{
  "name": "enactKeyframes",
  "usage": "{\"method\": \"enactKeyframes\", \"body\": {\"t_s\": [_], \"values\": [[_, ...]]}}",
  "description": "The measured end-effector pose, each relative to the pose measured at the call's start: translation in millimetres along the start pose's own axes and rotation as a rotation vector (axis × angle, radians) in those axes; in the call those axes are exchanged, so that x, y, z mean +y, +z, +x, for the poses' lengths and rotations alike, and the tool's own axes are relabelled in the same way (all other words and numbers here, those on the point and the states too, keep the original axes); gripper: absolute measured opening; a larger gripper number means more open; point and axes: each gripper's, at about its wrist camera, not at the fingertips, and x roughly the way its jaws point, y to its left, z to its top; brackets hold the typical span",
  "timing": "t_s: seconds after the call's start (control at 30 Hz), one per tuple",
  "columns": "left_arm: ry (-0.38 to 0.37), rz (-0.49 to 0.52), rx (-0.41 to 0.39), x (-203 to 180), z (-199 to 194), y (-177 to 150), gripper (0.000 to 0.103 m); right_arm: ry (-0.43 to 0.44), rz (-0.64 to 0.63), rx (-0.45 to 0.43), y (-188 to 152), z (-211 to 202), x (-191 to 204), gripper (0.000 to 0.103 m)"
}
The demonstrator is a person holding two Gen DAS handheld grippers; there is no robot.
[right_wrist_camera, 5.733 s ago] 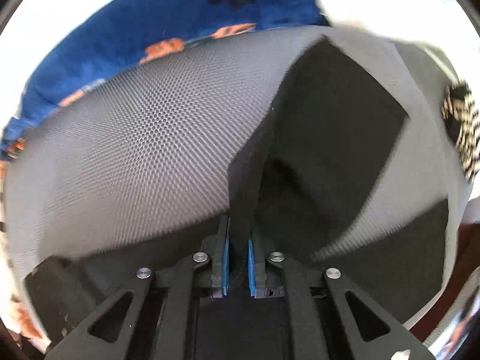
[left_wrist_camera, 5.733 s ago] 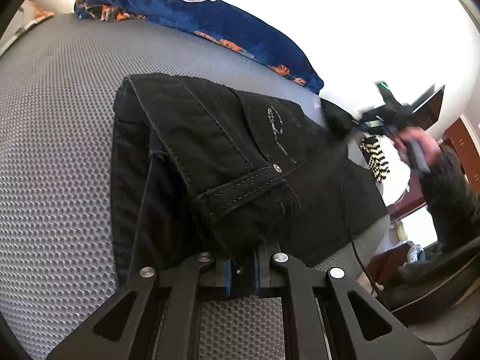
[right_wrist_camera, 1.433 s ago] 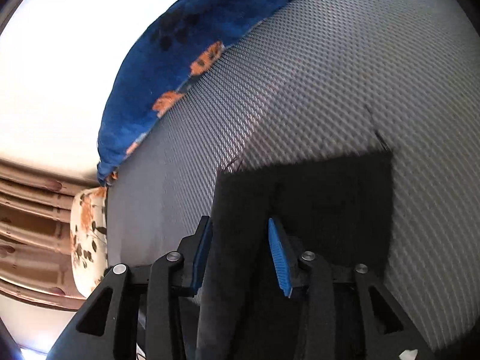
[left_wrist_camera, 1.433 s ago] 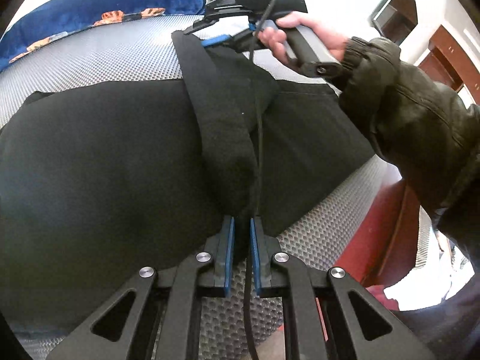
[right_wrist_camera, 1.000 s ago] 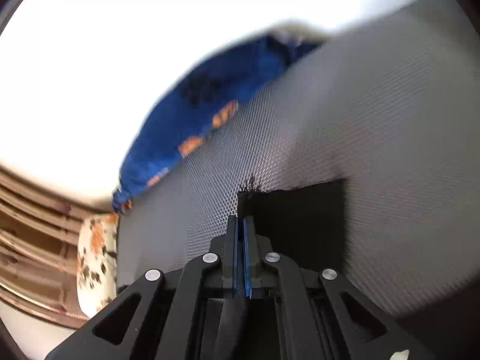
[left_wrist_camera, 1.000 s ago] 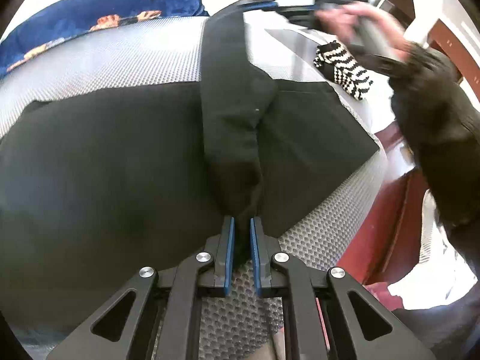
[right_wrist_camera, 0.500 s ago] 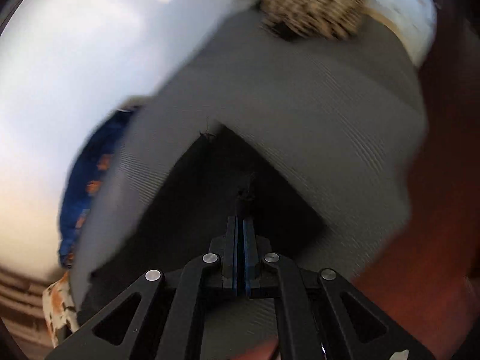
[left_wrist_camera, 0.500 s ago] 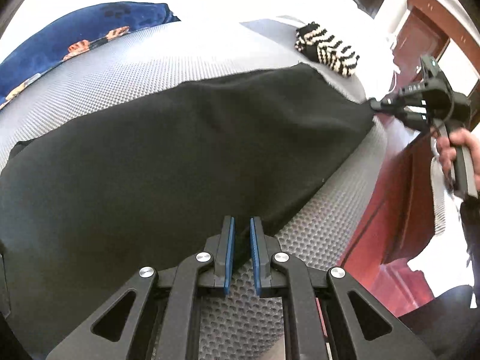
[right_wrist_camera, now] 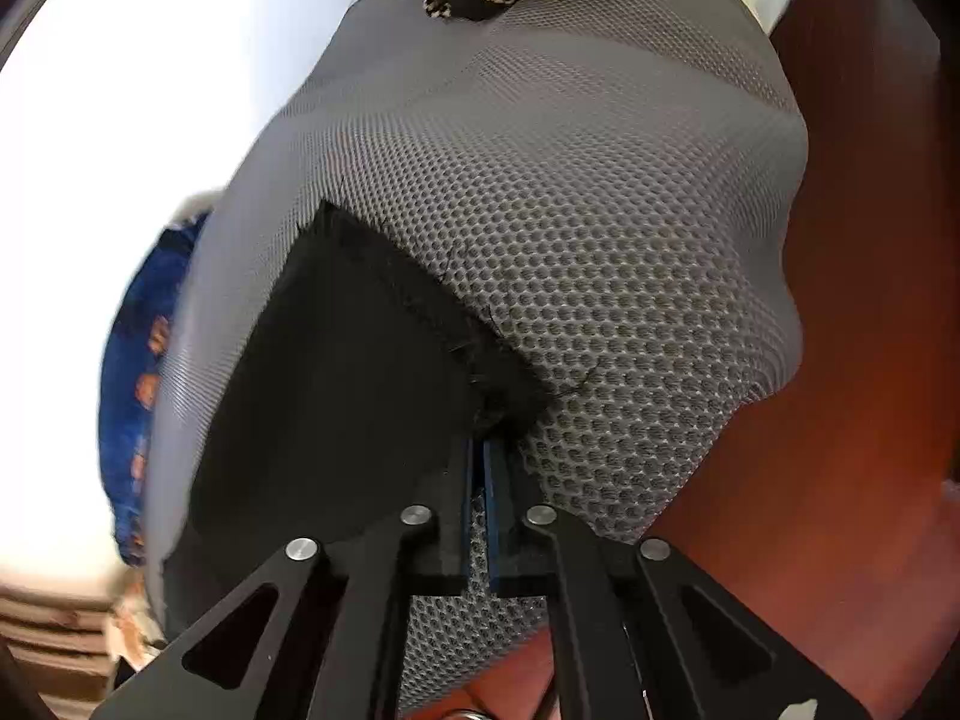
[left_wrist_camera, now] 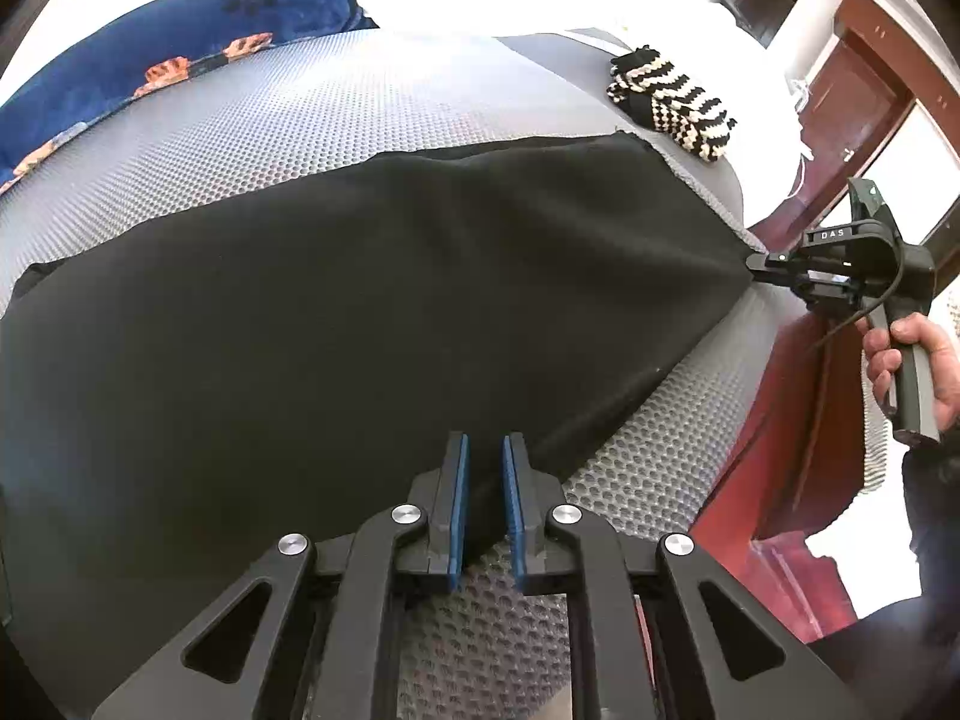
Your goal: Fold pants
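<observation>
The black pants point(left_wrist_camera: 330, 330) lie spread flat across a grey mesh mattress point(left_wrist_camera: 360, 114). My left gripper point(left_wrist_camera: 485, 450) sits at their near edge. Its jaws are opening, and a fold of the black cloth still fills the gap between the blue pads. In the left wrist view my right gripper point(left_wrist_camera: 757, 267), held by a hand point(left_wrist_camera: 912, 360), pinches the far right corner of the pants at the mattress edge. In its own view the right gripper point(right_wrist_camera: 478, 447) is shut on the frayed hem corner of the pants point(right_wrist_camera: 336, 372).
A blue blanket with orange marks point(left_wrist_camera: 180, 42) lies along the far side of the mattress. A black-and-cream striped knit piece point(left_wrist_camera: 669, 102) sits at the far right corner. Red-brown wooden furniture point(left_wrist_camera: 798, 420) stands just past the mattress's right edge.
My right gripper has carried the leg end from above the middle of the pants out and down to the right mattress edge, so the cloth now lies flat. The left gripper has stayed in place.
</observation>
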Motion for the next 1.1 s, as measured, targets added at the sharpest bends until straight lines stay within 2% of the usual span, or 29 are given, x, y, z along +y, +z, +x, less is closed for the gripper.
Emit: {"method": "enactKeyframes", "body": {"t_s": [0.07,0.13,0.23,0.3,0.37,0.47,0.6,0.7,0.9,1.1], "values": [[-0.001,-0.013,0.003,3.0,-5.6,2.2,0.026,0.004,-0.007,0.011,3.4,-4.3,-0.6,0.012],[-0.031,-0.017,-0.011,5.0,-15.7,3.8,0.031,-0.03,-0.032,-0.022,7.8,-17.0,2.7,0.02],[-0.042,-0.032,-0.059,11.9,-33.6,3.9,0.045,-0.04,-0.086,-0.062,23.5,-36.9,11.6,0.02],[-0.03,-0.048,-0.093,19.5,-41.6,4.9,0.052,0.003,-0.162,-0.063,42.0,-39.7,29.7,0.02],[0.008,-0.085,-0.108,30.8,-44.2,7.7,0.052,0.051,-0.265,-0.03,62.7,-30.0,56.4,0.02],[0.034,-0.174,-0.117,53.4,-47.4,12.2,0.052,0.127,-0.369,0.079,89.7,3.8,91.5,0.02],[0.11,-0.251,-0.14,79.2,-55.2,11.1,0.052,0.116,-0.456,0.189,117.5,54.5,125.0,0.02],[0.158,-0.297,-0.151,97.3,-61.8,7.9,0.052,0.095,-0.477,0.233,129.1,83.7,135.2,0.02],[0.216,-0.381,-0.157,126.6,-68.5,1.0,0.052,0.05,-0.527,0.253,137.7,108.1,139.5,0.019],[0.254,-0.42,-0.145,138.8,-64.6,-2.2,0.052,0.076,-0.561,0.26,139.9,109.9,141.1,0.018]]}}
